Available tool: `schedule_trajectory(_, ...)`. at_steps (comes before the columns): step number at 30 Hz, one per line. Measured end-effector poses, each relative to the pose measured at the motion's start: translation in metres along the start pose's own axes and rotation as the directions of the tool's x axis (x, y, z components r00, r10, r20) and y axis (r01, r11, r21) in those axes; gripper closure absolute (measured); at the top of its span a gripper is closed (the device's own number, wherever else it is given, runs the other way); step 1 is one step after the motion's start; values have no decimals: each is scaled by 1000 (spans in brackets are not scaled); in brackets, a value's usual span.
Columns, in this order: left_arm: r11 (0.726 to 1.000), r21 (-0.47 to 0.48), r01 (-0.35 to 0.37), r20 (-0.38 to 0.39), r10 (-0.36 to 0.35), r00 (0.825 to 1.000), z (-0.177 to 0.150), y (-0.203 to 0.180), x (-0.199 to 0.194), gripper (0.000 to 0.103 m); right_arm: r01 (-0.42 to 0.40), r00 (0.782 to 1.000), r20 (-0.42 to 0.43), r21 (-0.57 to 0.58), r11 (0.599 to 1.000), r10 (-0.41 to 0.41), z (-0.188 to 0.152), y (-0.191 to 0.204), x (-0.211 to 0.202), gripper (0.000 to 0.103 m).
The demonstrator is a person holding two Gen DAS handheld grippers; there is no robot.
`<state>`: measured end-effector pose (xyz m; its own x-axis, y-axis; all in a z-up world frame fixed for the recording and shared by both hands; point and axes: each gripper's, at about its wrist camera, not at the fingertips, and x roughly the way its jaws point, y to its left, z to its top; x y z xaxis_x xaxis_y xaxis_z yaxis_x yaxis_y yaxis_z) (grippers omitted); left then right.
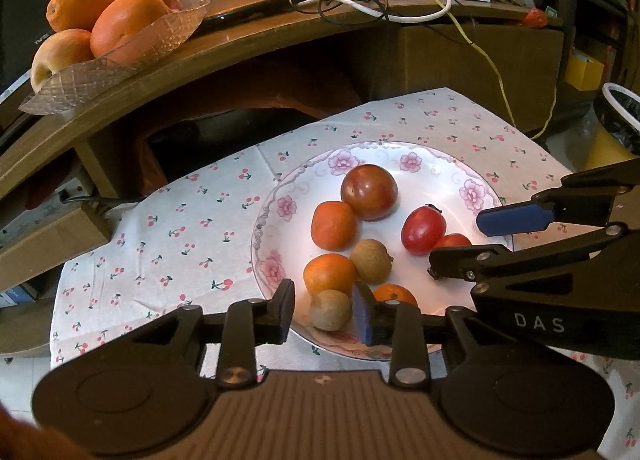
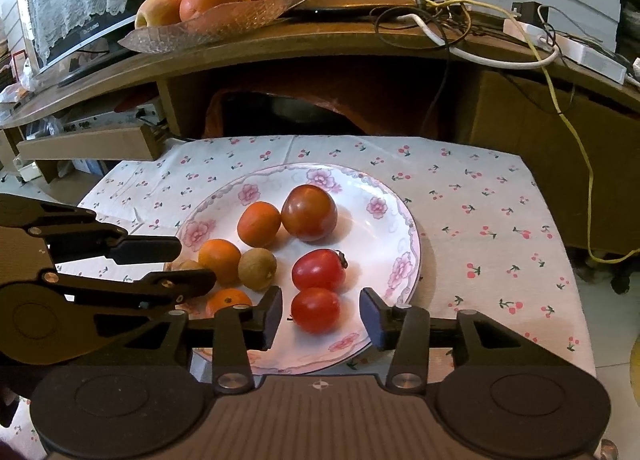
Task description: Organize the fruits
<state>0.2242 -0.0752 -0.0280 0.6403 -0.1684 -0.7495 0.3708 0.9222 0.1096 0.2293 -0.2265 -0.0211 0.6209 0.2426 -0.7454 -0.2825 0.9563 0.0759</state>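
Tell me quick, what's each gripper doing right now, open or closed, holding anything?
Left gripper: open, holding nothing, a small brown fruit between its fingers over the plate.
Right gripper: open, holding nothing, a red tomato between its fingers.

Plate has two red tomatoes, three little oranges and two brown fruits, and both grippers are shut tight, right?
Not quite: both grippers are open. The right wrist view shows the right gripper open around a red tomato, and the left gripper is open too. The fruit count on the plate is right.

Fruit crowds the plate (image 2: 404,220) from nine to six o'clock; its two o'clock rim lies bare; cloth (image 2: 492,204) at three o'clock open.
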Motion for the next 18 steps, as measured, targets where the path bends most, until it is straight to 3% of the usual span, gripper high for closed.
schedule_trajectory(12, 999, -11, -36, 6, 36, 999, 2, 2, -2, 56, 12, 1000, 9, 10, 1000, -12, -1, -2, -4, 58)
schedule_trajectory(18, 996, -27, -81, 10, 81, 997, 3, 6, -3, 43, 13, 1000, 18, 16, 1000, -13, 0, -3, -6, 56)
